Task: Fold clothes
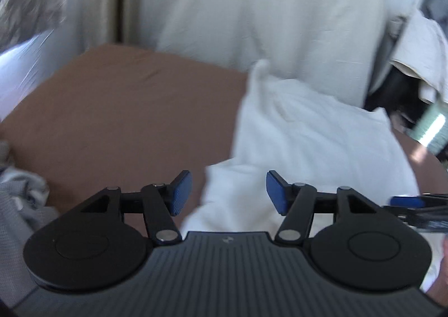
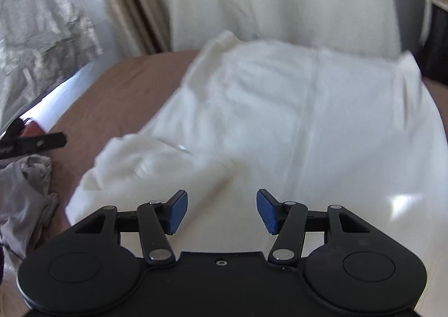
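Observation:
A white garment [image 2: 280,109] lies spread on the brown bed sheet [image 2: 112,93], with a folded sleeve or flap [image 2: 156,160] at its near left. It also shows in the left wrist view [image 1: 308,135], right of centre. My right gripper [image 2: 222,210] is open and empty, just above the garment's near part. My left gripper [image 1: 229,192] is open and empty, over the garment's left edge. The right gripper's tip [image 1: 406,202] shows at the right edge of the left wrist view. The left gripper's tip [image 2: 42,143] shows at the left of the right wrist view.
A grey crumpled garment [image 2: 25,193] lies at the near left of the bed; it also shows in the left wrist view [image 1: 19,199]. A large white pillow or cover [image 1: 266,9] stands behind the bed. Curtains [image 2: 126,9] hang at the back left. Dark clutter [image 1: 397,93] sits at the right.

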{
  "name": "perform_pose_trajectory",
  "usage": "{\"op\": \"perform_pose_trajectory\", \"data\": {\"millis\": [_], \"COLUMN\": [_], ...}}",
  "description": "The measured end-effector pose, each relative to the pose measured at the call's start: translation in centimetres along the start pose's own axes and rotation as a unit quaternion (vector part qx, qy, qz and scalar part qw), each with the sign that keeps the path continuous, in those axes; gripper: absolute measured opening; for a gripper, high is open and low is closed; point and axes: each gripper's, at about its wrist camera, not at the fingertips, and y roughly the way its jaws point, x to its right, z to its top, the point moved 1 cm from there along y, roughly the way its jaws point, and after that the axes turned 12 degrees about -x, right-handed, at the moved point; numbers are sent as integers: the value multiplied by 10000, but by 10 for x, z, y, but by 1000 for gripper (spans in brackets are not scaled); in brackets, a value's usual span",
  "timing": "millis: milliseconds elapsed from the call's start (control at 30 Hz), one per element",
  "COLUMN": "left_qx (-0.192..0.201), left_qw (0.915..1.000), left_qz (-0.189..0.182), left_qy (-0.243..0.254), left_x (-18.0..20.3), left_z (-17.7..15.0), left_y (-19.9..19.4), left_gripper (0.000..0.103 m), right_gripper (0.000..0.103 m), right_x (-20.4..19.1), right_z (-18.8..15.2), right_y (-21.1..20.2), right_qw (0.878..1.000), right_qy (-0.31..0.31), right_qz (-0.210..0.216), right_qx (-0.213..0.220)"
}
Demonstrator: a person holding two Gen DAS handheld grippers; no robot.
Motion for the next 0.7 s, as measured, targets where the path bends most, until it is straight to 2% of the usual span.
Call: {"op": "perform_pose_trajectory", "data": {"millis": [100, 167, 300, 367, 400, 500, 533, 567, 633, 667, 700], "left_qx": [-477, -715, -911, -971, -1001, -1089, -1108, -1123, -1126, -1125, -1124], "left_qw": [9969, 9943, 9935, 9943, 9944, 9934, 9932, 9930, 9931, 9932, 9933], "left_qz": [-342, -469, -566, -423, -352, -189, -178, -173, -194, -201, -196], "left_qy": [-530, -642, -394, -139, -11, 297, 316, 320, 249, 214, 178], "left_x": [-28, -30, -9, 8, 16, 34, 35, 35, 32, 30, 27], "left_z": [0, -3, -11, -16, -18, -25, -27, -28, -28, -29, -29], "left_y": [27, 41, 58, 64, 67, 75, 75, 75, 73, 73, 72], "left_gripper": [58, 57, 58, 58, 58, 58, 58, 58, 58, 58, 58], "right_gripper": [60, 60, 65, 65, 65, 64, 60, 57, 43, 29, 23], "right_x": [-25, -46, -90, -105, -110, -115, -114, -111, -102, -96, -91], "right_z": [11, 14, 15, 7, 2, -8, -7, -3, 8, 12, 15], "right_y": [0, 6, 25, 38, 46, 77, 87, 91, 84, 77, 70], "right_qw": [9989, 9963, 9848, 9792, 9763, 9665, 9607, 9599, 9719, 9794, 9852], "right_qy": [-343, -689, -1516, -1874, -2051, -2391, -2493, -2483, -2117, -1836, -1566], "right_qz": [306, 508, 808, 656, 431, -571, -873, -945, -649, -415, -238], "right_qx": [57, -21, -274, -417, -531, -740, -852, -899, -792, -728, -657]}}
